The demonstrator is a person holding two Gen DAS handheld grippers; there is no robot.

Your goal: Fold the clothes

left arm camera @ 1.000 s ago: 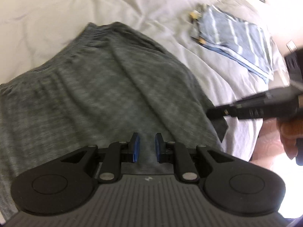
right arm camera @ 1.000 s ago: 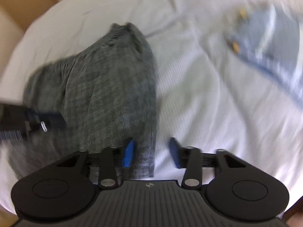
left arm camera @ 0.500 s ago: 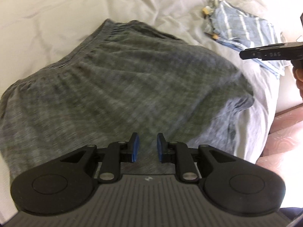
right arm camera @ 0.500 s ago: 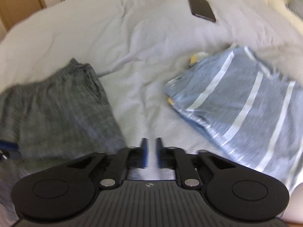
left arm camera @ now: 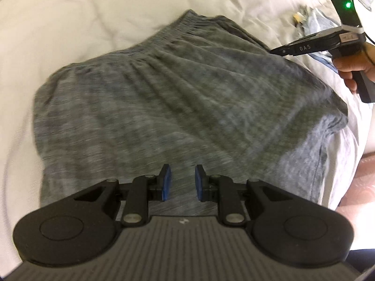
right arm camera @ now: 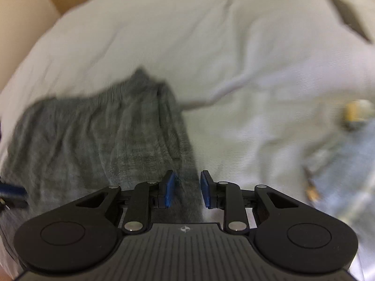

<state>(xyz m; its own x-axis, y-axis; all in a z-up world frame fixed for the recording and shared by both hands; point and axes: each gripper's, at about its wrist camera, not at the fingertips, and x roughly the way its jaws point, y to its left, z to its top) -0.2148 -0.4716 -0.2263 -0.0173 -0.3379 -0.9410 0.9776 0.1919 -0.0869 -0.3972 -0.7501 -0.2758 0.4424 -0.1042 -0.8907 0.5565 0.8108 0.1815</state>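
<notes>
Grey heathered shorts (left arm camera: 175, 98) lie spread on the white bed, waistband at the far side. They also show in the right wrist view (right arm camera: 100, 145). My left gripper (left arm camera: 180, 185) hovers over the near hem, jaws a little apart and holding nothing. My right gripper (right arm camera: 186, 188) is open and empty over the shorts' right edge. It shows in the left wrist view (left arm camera: 279, 51) above the shorts' far right side, held by a hand.
A folded blue striped garment (right arm camera: 351, 171) lies on the bed to the right. A dark phone (right arm camera: 346, 16) lies farther back. The white bedsheet (left arm camera: 82, 23) surrounds the shorts. The bed edge drops off at the right (left arm camera: 351, 164).
The right gripper let go of the shorts' corner, shut briefly, swung away toward the blue garment, then came back open over the right edge. The shorts now lie flatter.
</notes>
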